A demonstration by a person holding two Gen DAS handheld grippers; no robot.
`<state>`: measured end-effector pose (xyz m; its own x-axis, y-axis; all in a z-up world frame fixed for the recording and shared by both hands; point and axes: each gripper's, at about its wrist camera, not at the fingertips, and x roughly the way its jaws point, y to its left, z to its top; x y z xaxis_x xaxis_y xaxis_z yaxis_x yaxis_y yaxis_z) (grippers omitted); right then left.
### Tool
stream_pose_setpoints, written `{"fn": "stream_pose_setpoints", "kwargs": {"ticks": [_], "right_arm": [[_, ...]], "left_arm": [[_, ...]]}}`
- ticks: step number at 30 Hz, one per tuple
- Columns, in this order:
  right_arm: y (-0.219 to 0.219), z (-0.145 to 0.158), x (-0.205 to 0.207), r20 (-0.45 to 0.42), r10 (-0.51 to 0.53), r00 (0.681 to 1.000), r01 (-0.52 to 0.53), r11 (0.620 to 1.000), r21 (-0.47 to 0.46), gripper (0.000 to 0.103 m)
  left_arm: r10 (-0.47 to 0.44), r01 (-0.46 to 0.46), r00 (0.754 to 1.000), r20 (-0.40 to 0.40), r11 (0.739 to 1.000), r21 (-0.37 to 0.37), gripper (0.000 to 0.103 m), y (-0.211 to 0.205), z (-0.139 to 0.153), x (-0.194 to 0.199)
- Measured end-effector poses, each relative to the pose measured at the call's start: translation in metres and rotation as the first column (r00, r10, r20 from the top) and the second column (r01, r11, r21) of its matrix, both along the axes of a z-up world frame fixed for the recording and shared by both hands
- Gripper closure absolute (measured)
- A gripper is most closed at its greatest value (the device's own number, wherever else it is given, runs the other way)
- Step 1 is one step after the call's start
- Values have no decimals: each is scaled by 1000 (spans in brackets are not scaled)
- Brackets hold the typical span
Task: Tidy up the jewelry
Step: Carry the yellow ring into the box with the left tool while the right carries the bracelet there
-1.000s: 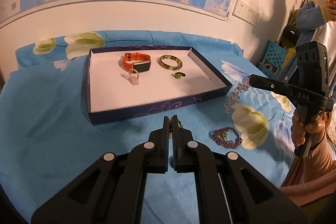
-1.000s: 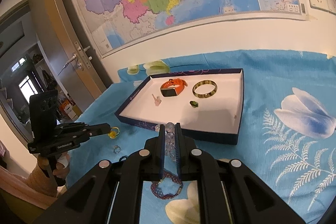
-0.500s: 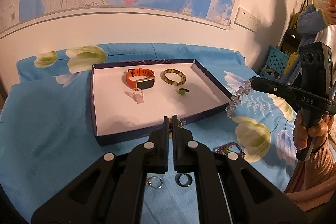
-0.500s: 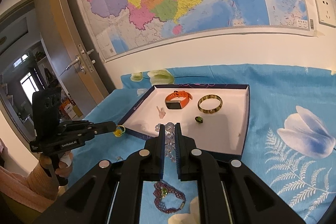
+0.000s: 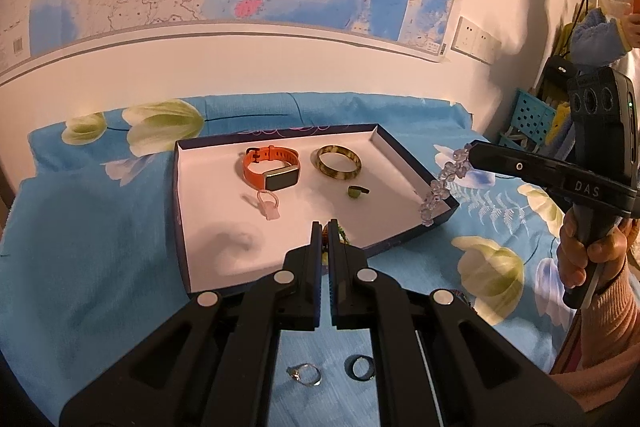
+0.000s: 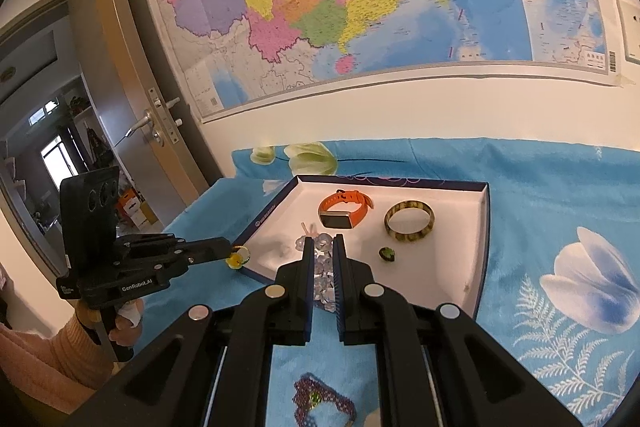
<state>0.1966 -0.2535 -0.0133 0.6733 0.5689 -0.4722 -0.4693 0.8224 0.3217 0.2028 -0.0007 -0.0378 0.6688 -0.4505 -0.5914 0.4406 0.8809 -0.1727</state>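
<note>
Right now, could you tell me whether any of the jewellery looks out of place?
Yes. A silver ring, a dark band ring and a purple beaded bracelet lie loose on the blue floral cloth, outside the white-lined tray that holds the orange watch and amber bangle.

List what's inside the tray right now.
In the tray: an orange watch, a mottled bangle, a small green ring and a pale pink ring. The left gripper hides part of the near edge.

Wall map (image 6: 360,7) above blue floral cloth (image 5: 80,267); wooden door (image 6: 120,75) ajar; wall sockets (image 5: 476,41).
</note>
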Motion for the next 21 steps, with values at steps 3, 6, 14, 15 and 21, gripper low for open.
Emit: {"fn": "stream_pose_setpoints", "kwargs": {"ticks": [3, 6, 14, 15, 21], "right_arm": [[2, 0, 5, -3, -1, 1000, 1, 1000, 6, 96], [4, -1, 9, -5, -2, 1000, 2, 1000, 1, 96], [7, -6, 23, -25, -5, 1000, 5, 1000, -5, 96], [8, -7, 24, -27, -7, 1000, 7, 1000, -8, 96], [11, -13, 36, -44, -17, 999, 16, 1000, -20, 96]], "left_arm": [[4, -4, 1000, -2, 1000, -2, 100, 0, 0, 6], [7, -7, 1000, -4, 1000, -2, 100, 0, -1, 9], [12, -12, 1000, -9, 1000, 4, 100, -3, -2, 19], [12, -12, 1000, -11, 1000, 6, 100, -4, -3, 21], [11, -11, 1000, -23, 1000, 17, 100, -9, -8, 31]]}}
